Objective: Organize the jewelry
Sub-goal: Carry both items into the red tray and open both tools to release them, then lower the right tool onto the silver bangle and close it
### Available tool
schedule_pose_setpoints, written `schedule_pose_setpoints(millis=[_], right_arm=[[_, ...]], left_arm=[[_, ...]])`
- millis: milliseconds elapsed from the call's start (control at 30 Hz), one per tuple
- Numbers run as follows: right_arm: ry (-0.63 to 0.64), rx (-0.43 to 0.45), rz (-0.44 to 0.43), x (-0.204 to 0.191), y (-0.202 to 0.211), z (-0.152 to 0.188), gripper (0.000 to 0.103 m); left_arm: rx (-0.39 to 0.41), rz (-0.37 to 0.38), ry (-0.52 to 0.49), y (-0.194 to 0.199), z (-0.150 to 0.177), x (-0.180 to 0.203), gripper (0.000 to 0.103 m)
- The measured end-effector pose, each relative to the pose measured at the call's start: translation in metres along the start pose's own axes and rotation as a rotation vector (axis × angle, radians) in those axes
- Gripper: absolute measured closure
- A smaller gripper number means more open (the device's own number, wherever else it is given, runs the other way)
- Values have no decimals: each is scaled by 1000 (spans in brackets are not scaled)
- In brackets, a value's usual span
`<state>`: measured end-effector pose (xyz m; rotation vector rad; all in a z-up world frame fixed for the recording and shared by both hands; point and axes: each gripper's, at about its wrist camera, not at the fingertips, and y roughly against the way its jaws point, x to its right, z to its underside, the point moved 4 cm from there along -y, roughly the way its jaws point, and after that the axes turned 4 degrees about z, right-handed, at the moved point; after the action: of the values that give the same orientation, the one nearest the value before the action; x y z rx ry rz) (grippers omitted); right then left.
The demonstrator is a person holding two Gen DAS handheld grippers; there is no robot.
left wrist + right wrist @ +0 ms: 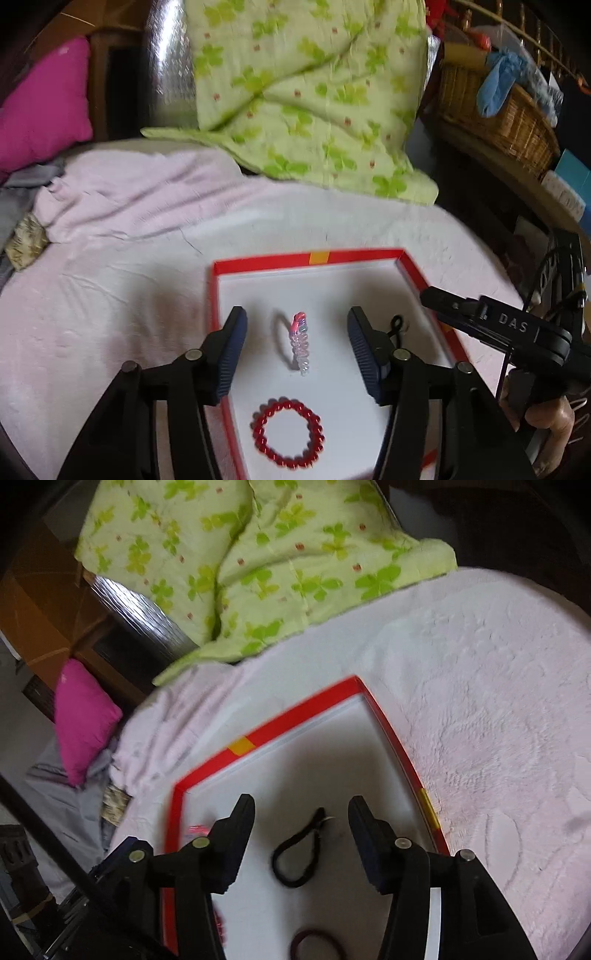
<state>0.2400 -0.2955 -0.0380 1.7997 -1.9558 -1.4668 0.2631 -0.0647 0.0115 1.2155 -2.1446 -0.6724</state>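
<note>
A shallow red-rimmed box point(369, 254) with a white floor lies on a pale pink blanket; it also shows in the right wrist view point(317, 701). In the left wrist view, a clear and pink beaded bracelet point(301, 343) stands on edge between the fingers of my open left gripper point(297, 350). A red beaded bracelet point(288, 432) lies flat nearer the camera. A black cord loop point(295, 853) lies in the box between the fingers of my open right gripper point(301, 838); it also shows in the left wrist view point(396, 326). A dark red ring point(317, 945) lies at the bottom edge.
A green floral quilt point(306, 88) is heaped behind the box. A magenta pillow point(40, 107) sits at the left. A wicker basket point(502, 114) with blue cloth stands at the right. The pink blanket point(498, 709) spreads around the box.
</note>
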Motion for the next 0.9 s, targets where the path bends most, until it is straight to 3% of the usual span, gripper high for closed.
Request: schedule_pose_setpoints(millis=[133, 267, 433, 533, 600, 767, 900], right_arm=[[78, 50, -11, -17, 48, 4, 46], [154, 121, -6, -11, 109, 33, 46], [162, 89, 41, 34, 151, 97, 46], [101, 39, 62, 68, 169, 127, 46], [73, 27, 68, 86, 182, 144, 46], [45, -20, 85, 108, 187, 169, 47], [134, -94, 21, 88, 169, 178, 54]], left_arm=[[71, -56, -28, 49, 1, 8, 31], [105, -128, -57, 90, 38, 22, 23], [45, -186, -173, 114, 115, 33, 22], [-18, -223, -160, 122, 166, 19, 22], [-116, -224, -131, 118, 193, 6, 23], [-87, -245, -189, 126, 198, -2, 23], [-109, -255, -176, 118, 194, -15, 23]])
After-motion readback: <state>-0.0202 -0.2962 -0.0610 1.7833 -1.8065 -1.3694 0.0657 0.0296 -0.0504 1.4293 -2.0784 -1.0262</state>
